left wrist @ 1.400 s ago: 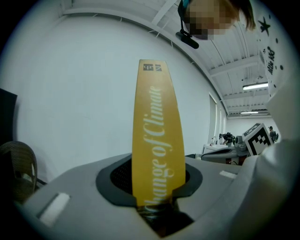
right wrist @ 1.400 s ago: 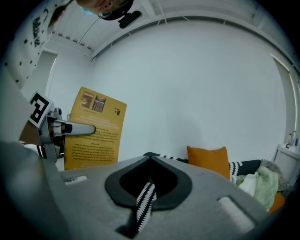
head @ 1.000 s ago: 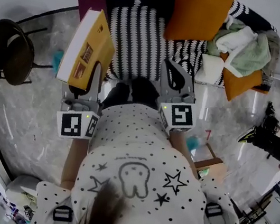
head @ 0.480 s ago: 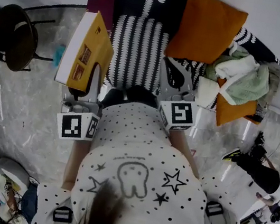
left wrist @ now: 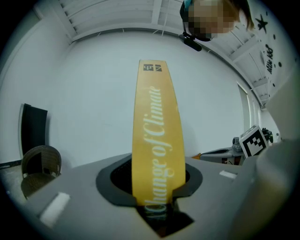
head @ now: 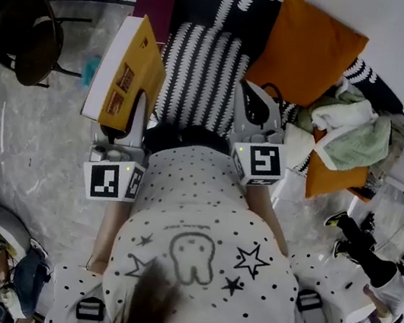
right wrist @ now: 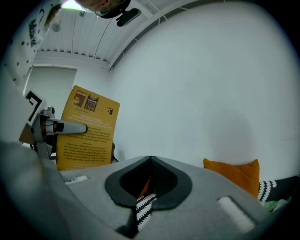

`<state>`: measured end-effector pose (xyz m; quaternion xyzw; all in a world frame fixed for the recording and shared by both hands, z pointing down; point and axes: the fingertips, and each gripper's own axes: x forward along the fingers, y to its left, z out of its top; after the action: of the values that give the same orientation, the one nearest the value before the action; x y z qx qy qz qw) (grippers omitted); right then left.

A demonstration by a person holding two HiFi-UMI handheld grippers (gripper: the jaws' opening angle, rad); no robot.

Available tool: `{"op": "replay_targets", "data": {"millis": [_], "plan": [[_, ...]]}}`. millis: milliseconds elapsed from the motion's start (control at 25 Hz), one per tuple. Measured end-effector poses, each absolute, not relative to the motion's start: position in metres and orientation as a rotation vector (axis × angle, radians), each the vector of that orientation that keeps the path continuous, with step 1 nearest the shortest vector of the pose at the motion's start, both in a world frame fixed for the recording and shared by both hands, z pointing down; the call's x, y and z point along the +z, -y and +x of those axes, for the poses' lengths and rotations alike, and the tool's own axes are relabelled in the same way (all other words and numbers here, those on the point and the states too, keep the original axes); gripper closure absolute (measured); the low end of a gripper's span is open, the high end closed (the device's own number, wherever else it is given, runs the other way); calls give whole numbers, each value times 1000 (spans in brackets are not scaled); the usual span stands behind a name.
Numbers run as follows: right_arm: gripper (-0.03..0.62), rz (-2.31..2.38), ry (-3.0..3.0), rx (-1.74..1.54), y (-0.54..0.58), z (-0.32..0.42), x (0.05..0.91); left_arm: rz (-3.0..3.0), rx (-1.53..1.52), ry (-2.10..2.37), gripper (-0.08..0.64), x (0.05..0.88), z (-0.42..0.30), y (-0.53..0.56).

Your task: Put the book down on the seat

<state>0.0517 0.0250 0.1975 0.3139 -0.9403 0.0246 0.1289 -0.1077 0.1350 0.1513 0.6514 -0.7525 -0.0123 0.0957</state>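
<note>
A yellow book point(head: 127, 74) stands upright on its edge in the head view, just left of the black-and-white striped seat point(head: 202, 72). My left gripper point(head: 127, 124) is shut on its lower end. In the left gripper view the yellow spine point(left wrist: 157, 122) rises straight out of the left gripper point(left wrist: 158, 180), pressed between the pads. My right gripper point(head: 253, 100) hovers over the seat's right part, shut and holding nothing. In the right gripper view its jaws meet at the right gripper point(right wrist: 150, 161), and the book point(right wrist: 89, 126) shows at the left.
An orange cushion point(head: 307, 48) leans on the sofa back. A heap of pale clothes point(head: 354, 133) covers the sofa's right end. A maroon item point(head: 154, 13) sits at the seat's far left corner. A dark round chair point(head: 26, 37) stands on the marble floor to the left.
The right gripper has moved further out over the striped seat. The book stays upright in the left gripper and has shifted slightly. The view has swung, so the sofa sits further right.
</note>
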Motion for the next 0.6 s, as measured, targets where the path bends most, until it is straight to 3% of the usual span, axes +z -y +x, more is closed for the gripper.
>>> {"op": "replay_targets", "data": {"millis": [600], "plan": [[595, 1065, 2635, 180, -32, 85, 206, 2062, 30, 2010, 416, 160, -77, -112]]}}
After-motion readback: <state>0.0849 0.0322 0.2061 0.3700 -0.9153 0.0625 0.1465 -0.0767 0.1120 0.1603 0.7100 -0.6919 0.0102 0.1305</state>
